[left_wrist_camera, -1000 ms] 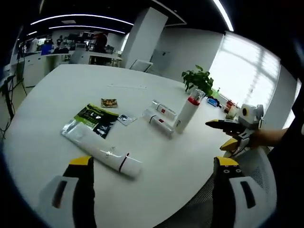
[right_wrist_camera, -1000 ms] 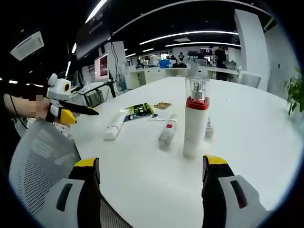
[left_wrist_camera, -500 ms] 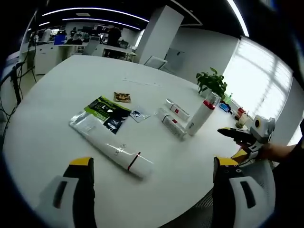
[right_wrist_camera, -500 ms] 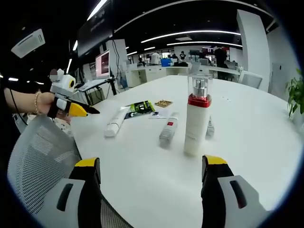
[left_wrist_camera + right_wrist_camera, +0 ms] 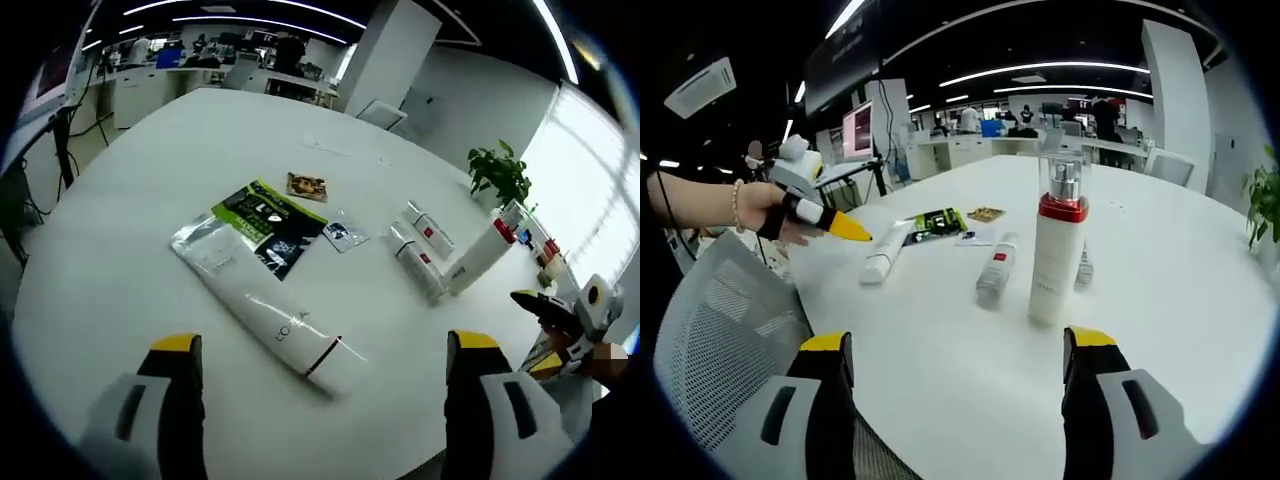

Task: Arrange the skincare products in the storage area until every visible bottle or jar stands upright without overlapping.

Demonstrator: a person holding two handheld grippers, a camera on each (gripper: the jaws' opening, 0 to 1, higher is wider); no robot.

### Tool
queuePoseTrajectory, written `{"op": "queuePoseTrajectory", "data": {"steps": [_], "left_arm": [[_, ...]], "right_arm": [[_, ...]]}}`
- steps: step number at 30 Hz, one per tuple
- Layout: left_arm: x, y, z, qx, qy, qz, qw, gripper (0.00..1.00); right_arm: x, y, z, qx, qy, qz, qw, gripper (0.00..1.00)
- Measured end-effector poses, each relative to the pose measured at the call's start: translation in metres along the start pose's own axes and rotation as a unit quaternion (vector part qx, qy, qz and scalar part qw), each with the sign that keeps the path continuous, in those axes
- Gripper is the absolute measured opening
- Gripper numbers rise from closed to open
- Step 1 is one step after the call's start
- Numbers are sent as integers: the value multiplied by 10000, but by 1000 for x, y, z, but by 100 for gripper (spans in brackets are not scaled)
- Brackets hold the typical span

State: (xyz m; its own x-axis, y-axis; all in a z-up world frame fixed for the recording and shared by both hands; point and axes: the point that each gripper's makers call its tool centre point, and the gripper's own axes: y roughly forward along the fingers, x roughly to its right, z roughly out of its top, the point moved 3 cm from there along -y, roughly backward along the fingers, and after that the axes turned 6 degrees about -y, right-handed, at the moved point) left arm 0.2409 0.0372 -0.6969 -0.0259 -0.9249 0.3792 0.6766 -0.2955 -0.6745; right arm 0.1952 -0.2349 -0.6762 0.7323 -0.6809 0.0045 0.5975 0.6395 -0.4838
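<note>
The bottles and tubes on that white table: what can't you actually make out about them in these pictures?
- Large tube, left gripper view: its lettering is too small to read.
- Second small tube, right gripper view: mostly hidden behind the upright pump bottle.
- Green-and-black packet, left gripper view: its print is too blurred to read.

The small tube (image 5: 1083,268) lies mostly hidden behind the upright pump bottle (image 5: 1054,252); its label is unreadable.
</note>
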Motion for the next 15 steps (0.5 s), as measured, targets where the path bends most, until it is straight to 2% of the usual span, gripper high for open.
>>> {"op": "queuePoseTrajectory", "data": {"steps": [5, 7, 12, 15], "left_arm": [[-9, 15, 5, -39, -172, 319, 9993, 85], [-12, 17, 6, -68, -262, 478, 9985, 79], [-19, 21, 12, 77, -483, 957, 9942, 68], [-21, 26, 14, 96, -538, 1063, 9928, 62]], "right_arm": [[1, -1, 0, 17, 39, -38, 10000, 85], [2, -1, 0, -2, 19, -53, 10000, 85], [2, -1, -1, -37, -43, -76, 10000, 85], [2, 0, -1, -48, -54, -74, 9999, 85]]}}
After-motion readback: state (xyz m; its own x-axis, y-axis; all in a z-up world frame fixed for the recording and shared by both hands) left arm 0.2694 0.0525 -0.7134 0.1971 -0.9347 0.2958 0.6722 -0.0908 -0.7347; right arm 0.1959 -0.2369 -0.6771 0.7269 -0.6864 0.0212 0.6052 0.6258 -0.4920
